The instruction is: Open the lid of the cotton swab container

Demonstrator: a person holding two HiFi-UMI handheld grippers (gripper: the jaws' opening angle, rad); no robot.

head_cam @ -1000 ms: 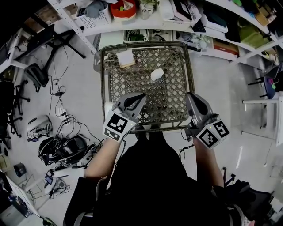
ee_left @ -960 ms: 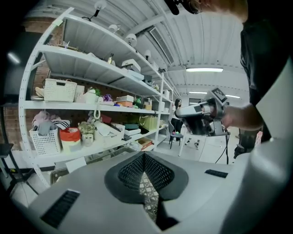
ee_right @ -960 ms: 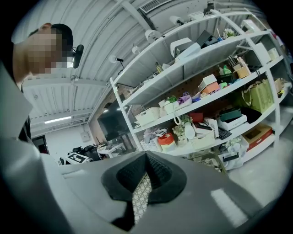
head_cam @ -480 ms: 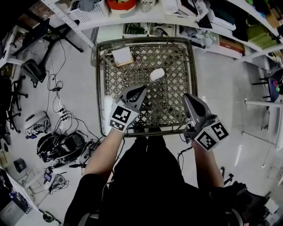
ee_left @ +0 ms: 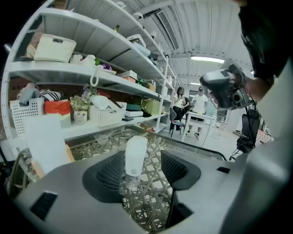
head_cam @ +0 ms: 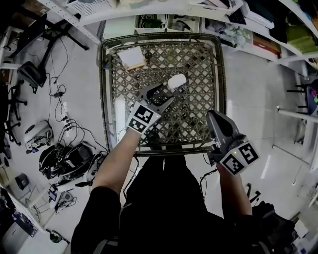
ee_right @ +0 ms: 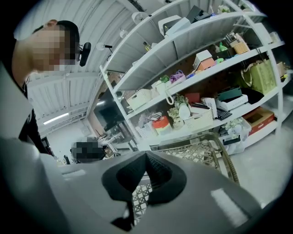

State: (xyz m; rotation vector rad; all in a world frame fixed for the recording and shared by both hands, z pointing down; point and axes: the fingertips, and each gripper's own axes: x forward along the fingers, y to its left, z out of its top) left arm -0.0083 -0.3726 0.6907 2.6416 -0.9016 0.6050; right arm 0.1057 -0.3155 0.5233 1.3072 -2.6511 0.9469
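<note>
The cotton swab container (head_cam: 176,81), a small white cylinder, stands upright near the middle of the woven table (head_cam: 102,89). My left gripper (head_cam: 161,94) reaches over the table, its tips just short of the container. Its jaws are opening and press on nothing. In the left gripper view the container (ee_left: 135,155) shows through the gap of that gripper (ee_left: 143,171), nearer the left pad. My right gripper (head_cam: 212,116) hangs shut and empty over the table's front right edge. In the right gripper view it (ee_right: 145,157) has its pads together.
A flat white box (head_cam: 131,58) lies at the table's back left corner. Shelves (head_cam: 164,7) crowded with baskets and boxes run behind the table. Cables and gear (head_cam: 64,158) cover the floor at the left. People stand far off in the left gripper view.
My left gripper has moved forward over the table toward the container and its jaws have gone from shut to open. The right gripper has barely shifted.
</note>
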